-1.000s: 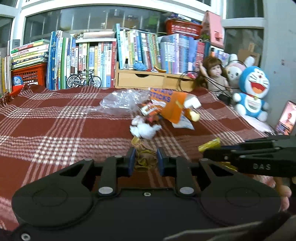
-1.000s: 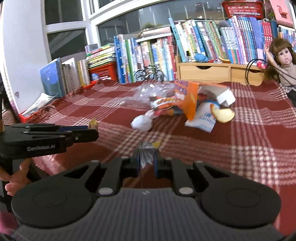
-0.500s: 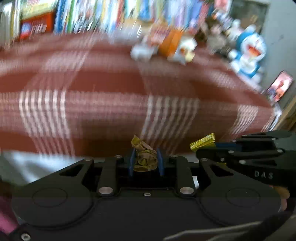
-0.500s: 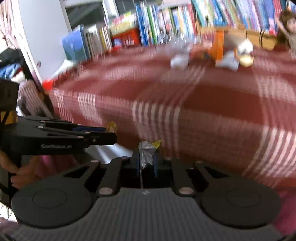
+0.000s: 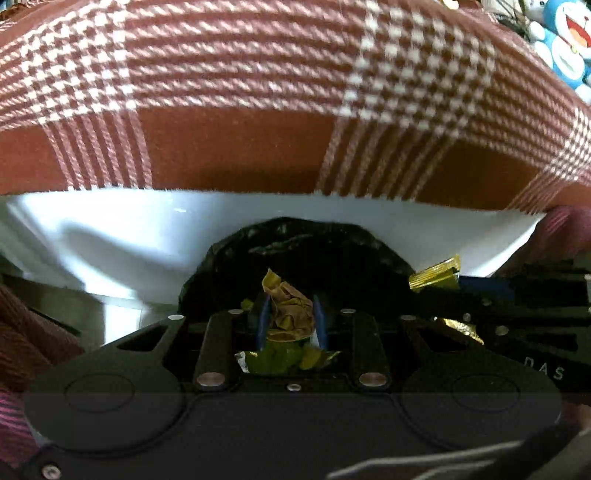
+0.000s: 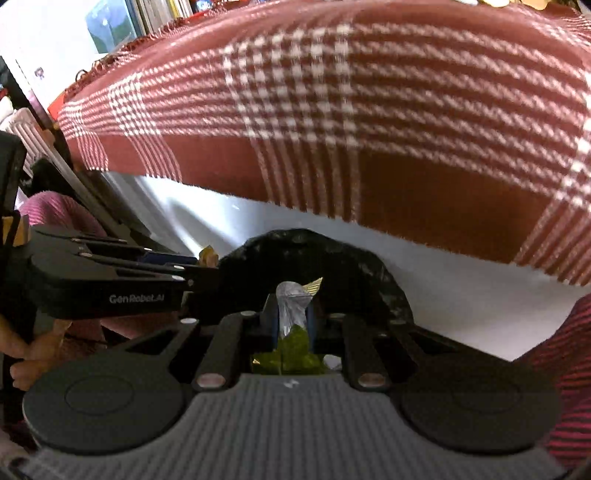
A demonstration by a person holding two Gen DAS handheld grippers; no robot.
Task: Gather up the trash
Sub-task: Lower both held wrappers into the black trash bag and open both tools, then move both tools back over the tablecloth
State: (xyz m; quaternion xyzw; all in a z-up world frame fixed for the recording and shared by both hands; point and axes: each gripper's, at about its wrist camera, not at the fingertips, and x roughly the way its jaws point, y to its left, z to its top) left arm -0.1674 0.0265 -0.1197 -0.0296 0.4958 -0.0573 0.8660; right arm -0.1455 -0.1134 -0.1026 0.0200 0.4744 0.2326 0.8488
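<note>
A: Left wrist view first. How many pieces of trash?

B: Two. One crumpled brown-gold foil wrapper (image 5: 290, 310) sits between the blue pads of the left gripper (image 5: 290, 317), whose fingers are nearly closed and pinching it. A second shiny yellow-gold foil wrapper (image 5: 436, 275) sticks out at 3 o'clock from the tip of the right gripper (image 5: 458, 282), which enters side-on.

A: And below them?

B: One black plastic bin bag (image 5: 295, 243), its rounded mouth just beyond the left fingers at 12 o'clock. Behind it a white panel (image 5: 147, 225), and over that hangs one red-and-white plaid cloth (image 5: 240, 92) covering the surface. One blue cartoon cat plush (image 5: 569, 40) shows at 1 o'clock, a sight the other camera lacks.

A: Right wrist view?

B: The right gripper's (image 6: 291, 314) fingers are close together on one crumpled silver foil wrapper with a gold corner (image 6: 293, 302); greenish foil hangs under it. The left gripper (image 6: 199, 266) comes in at 9 o'clock with a scrap of gold wrapper (image 6: 207, 254) at its tip, and a bare hand (image 6: 26, 350) grips its handle at 8 o'clock.

A: Anything only here?

B: Book spines (image 6: 147, 14) at 11 o'clock and a pink striped sleeve (image 6: 569, 369) at 4 o'clock. The same bag (image 6: 314, 251) lies just past the fingers.
</note>
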